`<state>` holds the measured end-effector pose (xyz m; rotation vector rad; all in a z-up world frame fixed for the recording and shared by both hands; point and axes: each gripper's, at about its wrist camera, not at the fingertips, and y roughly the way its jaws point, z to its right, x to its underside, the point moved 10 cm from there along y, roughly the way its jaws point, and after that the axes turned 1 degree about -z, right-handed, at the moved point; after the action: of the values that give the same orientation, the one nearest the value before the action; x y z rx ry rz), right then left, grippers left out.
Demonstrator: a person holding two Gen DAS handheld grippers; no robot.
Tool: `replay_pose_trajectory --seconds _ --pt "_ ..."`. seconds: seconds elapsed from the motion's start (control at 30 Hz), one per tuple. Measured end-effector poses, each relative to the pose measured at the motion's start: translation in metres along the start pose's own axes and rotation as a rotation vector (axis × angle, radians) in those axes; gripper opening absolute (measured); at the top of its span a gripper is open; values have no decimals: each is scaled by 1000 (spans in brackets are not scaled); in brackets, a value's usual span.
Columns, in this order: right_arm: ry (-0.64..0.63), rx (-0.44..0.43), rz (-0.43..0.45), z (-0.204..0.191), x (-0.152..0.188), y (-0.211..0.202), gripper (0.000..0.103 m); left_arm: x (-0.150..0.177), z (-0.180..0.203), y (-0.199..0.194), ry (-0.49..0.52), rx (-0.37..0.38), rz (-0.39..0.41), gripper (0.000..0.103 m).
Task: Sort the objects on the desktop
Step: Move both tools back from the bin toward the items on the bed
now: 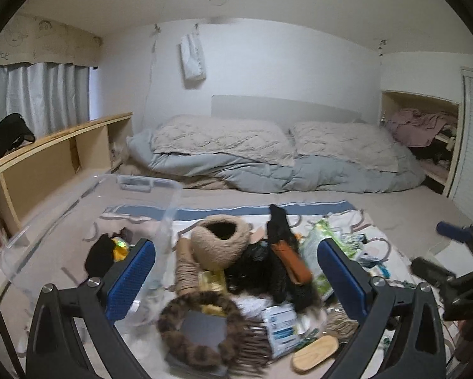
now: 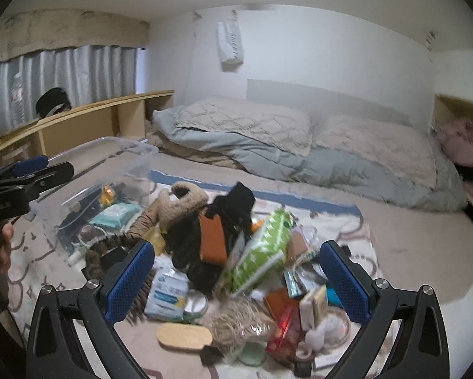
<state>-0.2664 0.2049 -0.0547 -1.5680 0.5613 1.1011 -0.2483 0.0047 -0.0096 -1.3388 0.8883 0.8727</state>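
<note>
Left wrist view first: my left gripper (image 1: pixel 236 278) hangs with its jaws spread wide and nothing between them, right over the pile (image 1: pixel 245 271) of odds and ends on the bed. Centre frame, straight ahead of the jaws, sits the fuzzy tan slipper (image 1: pixel 220 240), mouth up; the furry brown ring (image 1: pixel 198 325) lies lower centre, nearer me. The clear bin (image 1: pixel 87 221) stands at left of frame, just beside the pile. Now the right wrist view: my right gripper (image 2: pixel 236 281) is spread too, empty, with the green patterned box (image 2: pixel 261 252) dead centre between the blue pads, its long axis tilting up toward the upper right. The bin (image 2: pixel 110 183) is at upper left here, beyond the pile. I judge the left hand nearer the bin, the right nearer the box.
</note>
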Motion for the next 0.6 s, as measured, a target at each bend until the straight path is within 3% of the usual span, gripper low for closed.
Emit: replay_pose_trajectory --seconds 0.3,0.43,0.5,0.57,0.6 --pt "-18 12 -24 5 54 -3 103 61 39 18 11 85 -32 103" --pt "-32 -13 -47 -3 70 2 102 89 45 30 8 84 -37 103" --pt "-22 -29 -70 -7 81 8 85 105 45 37 0 80 -59 103" --pt "-4 -49 -108 -10 96 19 75 121 43 41 0 62 -72 103" --pt "6 -71 -130 -12 104 26 63 127 42 42 0 56 -77 103"
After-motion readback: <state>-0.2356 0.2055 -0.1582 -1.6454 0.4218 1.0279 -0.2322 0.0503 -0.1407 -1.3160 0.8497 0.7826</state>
